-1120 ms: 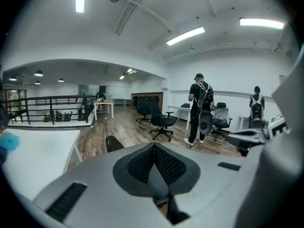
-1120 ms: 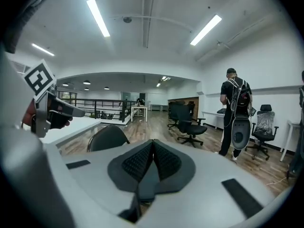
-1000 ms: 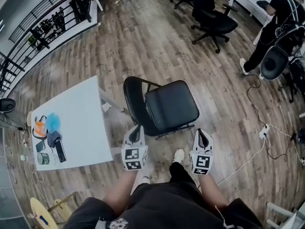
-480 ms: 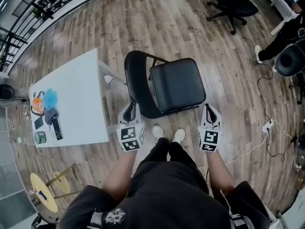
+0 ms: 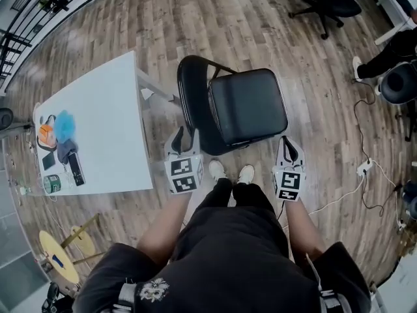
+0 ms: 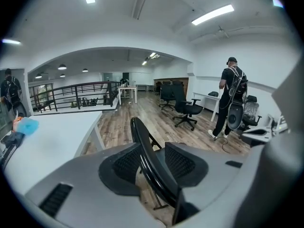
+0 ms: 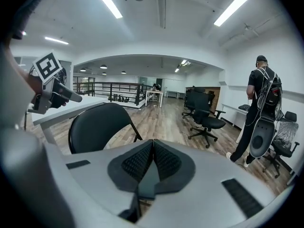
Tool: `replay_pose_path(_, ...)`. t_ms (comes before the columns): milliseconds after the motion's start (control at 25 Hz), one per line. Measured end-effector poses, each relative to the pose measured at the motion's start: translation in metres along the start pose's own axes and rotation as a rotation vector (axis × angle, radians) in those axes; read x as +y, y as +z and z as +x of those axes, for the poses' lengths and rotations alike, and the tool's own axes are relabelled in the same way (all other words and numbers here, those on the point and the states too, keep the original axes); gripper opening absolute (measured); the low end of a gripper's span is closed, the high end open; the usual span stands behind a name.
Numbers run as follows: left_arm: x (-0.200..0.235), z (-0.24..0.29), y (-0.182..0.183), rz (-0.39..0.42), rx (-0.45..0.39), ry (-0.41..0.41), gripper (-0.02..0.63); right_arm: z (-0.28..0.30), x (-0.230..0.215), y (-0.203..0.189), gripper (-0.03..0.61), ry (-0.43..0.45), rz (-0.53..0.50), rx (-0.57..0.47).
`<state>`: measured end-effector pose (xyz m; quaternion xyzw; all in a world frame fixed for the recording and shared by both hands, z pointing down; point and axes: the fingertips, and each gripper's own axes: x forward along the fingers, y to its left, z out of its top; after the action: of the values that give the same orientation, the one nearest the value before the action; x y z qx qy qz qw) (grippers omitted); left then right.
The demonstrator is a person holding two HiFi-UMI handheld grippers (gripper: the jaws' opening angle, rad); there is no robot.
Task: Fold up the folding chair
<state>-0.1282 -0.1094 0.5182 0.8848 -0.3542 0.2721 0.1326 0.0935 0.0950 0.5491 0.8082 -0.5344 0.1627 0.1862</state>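
Observation:
The black folding chair stands unfolded on the wood floor, its seat [image 5: 247,106] to the right and its backrest [image 5: 192,100] on the left. My left gripper [image 5: 181,137] is at the near rim of the backrest. In the left gripper view the backrest's edge [image 6: 142,146] runs between the jaws of my left gripper [image 6: 152,161], which are opening; the pads stand clear of it. My right gripper [image 5: 287,146] hovers just off the seat's near right corner, shut with nothing in it. In the right gripper view the pads [image 7: 164,160] meet in front of the backrest [image 7: 97,127].
A white table [image 5: 104,122] with small items at its left end stands close to the chair's left. My shoes [image 5: 231,171] are right at the chair's near edge. Office chairs [image 5: 326,2] and a standing person [image 5: 391,51] are at the far right. A cable [image 5: 361,171] lies on the floor.
Both grippers have come down and forward to the chair. The left gripper's jaws, shut before, now stand apart round the backrest's edge. The right stays shut.

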Motion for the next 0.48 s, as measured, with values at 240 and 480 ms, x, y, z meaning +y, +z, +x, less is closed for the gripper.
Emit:
replay_pose_path(240,0.002,0.026,-0.011,-0.013,0.049,0.001,0.169,0.037,-0.008,-0.014,0.015,0.031,-0.001,0.018)
replay_pose_path(480,-0.002,0.058,-0.019,-0.049,0.135,0.067,0.192,0.085,-0.044,-0.061,0.015,0.096,0.041,0.104)
